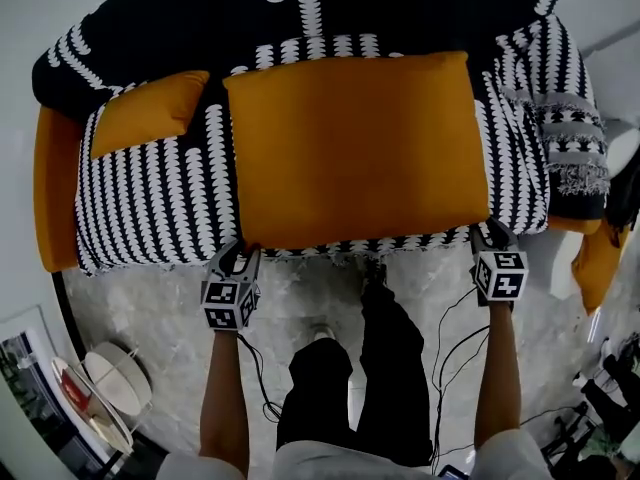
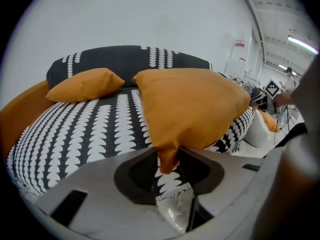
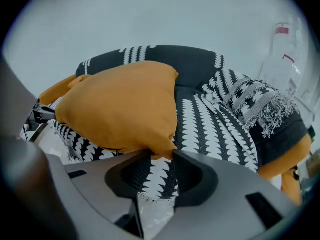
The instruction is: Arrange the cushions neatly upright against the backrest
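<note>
A large orange cushion (image 1: 360,148) lies flat on the seat of the black-and-white patterned sofa (image 1: 150,198), its far edge towards the dark backrest (image 1: 200,18). My left gripper (image 1: 238,258) is at its front left corner. In the left gripper view that corner (image 2: 169,159) hangs loosely between the spread jaws of the left gripper (image 2: 167,156). My right gripper (image 1: 492,236) is at the front right corner, whose tip (image 3: 162,151) rests at the mouth of the open right gripper (image 3: 160,156). A smaller orange cushion (image 1: 150,113) leans at the sofa's back left.
A fringed patterned throw (image 1: 560,138) drapes over the sofa's right end. Another orange cushion (image 1: 598,263) lies on the floor to the right. The orange armrest (image 1: 55,188) bounds the left end. Cables (image 1: 450,338) trail on the floor by the person's legs, and a round white stand (image 1: 110,388) is at lower left.
</note>
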`<move>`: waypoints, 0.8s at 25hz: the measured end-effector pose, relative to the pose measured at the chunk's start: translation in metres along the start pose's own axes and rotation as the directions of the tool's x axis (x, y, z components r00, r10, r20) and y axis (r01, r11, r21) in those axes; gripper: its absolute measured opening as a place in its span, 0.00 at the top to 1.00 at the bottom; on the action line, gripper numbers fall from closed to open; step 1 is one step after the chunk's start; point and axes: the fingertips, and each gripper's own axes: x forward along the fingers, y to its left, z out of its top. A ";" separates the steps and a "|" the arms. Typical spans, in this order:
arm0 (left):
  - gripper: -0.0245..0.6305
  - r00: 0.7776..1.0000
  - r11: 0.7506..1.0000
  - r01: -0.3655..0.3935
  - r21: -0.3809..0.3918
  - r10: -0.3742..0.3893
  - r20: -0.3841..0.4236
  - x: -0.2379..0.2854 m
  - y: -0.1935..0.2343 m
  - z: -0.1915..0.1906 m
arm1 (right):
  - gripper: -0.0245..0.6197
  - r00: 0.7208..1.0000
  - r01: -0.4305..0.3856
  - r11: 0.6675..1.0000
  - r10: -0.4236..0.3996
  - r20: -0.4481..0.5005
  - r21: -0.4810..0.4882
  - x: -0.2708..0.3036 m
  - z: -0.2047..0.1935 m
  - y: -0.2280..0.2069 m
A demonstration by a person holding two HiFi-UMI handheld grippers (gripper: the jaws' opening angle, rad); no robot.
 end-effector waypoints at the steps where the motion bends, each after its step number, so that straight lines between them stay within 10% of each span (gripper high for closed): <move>1: 0.73 1.000 1.000 0.008 -0.001 -0.008 -0.008 0.001 -0.002 0.001 | 0.75 1.000 -0.004 1.000 0.004 -0.006 -0.004 0.002 0.000 0.000; 6: 0.86 0.999 0.999 0.009 0.053 -0.007 -0.037 -0.003 -0.010 0.008 | 0.92 0.998 0.036 0.999 -0.038 -0.040 -0.038 -0.005 0.002 -0.003; 20: 0.90 0.993 0.998 -0.047 0.030 0.050 -0.110 -0.046 -0.004 0.083 | 0.93 0.996 0.003 0.999 -0.007 -0.088 -0.044 -0.053 0.064 -0.010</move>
